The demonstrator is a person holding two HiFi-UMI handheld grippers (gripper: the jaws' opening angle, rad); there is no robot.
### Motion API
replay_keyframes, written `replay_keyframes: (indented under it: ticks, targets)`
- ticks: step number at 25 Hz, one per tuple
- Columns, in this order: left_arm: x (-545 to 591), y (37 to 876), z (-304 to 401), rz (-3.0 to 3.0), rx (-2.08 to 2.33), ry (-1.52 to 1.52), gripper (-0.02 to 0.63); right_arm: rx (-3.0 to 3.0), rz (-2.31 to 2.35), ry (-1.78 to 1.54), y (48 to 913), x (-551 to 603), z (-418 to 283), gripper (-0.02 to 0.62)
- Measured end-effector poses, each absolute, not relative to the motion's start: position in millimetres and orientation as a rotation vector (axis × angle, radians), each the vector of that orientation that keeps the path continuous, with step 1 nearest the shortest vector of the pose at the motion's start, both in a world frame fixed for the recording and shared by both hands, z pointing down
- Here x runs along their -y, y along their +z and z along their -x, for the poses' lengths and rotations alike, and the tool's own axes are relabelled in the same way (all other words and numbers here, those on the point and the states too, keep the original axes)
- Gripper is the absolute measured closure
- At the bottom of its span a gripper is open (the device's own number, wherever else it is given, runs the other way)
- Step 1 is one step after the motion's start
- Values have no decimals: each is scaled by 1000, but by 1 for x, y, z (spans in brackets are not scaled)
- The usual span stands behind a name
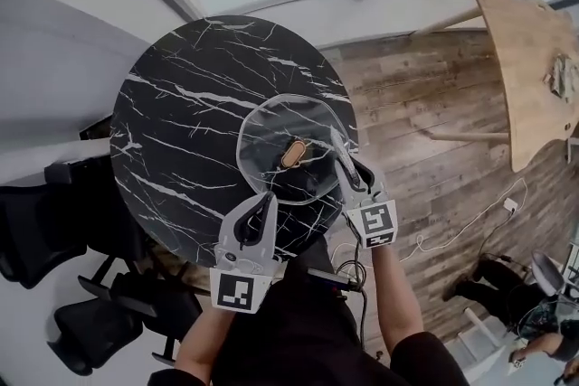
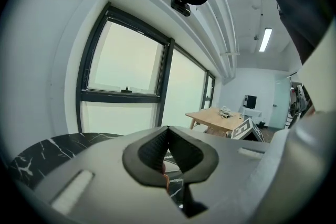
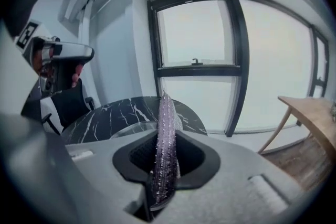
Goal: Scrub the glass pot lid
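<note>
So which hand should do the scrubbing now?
Right. The right gripper already has its fingers shut on the scrubber and sits over the lid. The left gripper is shut at the lid's near rim, apparently steadying it.

Round black marble table with white veining (image 1: pixel 172 95) stands on a brown wood-plank floor (image 1: pixel 425 113). Black office chairs (image 1: pixel 54 230) sit just beside it. Large dark-framed windows (image 3: pixel 199 60), set in a plain white wall (image 2: pixel 58 60), admit pale daylight. A light wooden table (image 1: pixel 525 59) stands well apart. A white cable (image 1: pixel 470 221) lies on the floor. One ceiling strip light (image 2: pixel 265 39) is lit.
</note>
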State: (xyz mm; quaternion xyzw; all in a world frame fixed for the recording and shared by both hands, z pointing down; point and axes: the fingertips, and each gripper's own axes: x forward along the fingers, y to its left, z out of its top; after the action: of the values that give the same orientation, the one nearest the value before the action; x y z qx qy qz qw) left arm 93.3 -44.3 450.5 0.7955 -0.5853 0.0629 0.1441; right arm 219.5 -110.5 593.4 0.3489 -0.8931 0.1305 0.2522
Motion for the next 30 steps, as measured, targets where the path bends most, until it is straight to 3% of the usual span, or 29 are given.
replay_keyframes:
  ticks: [13, 30]
  targets:
    - [43, 457, -96, -2242, 1733, 203, 603, 2243, -635, 48, 671, 133, -205, 520]
    - [38, 453, -88, -2210, 1749, 179, 603, 2124, -407, 121, 707, 103, -203, 518]
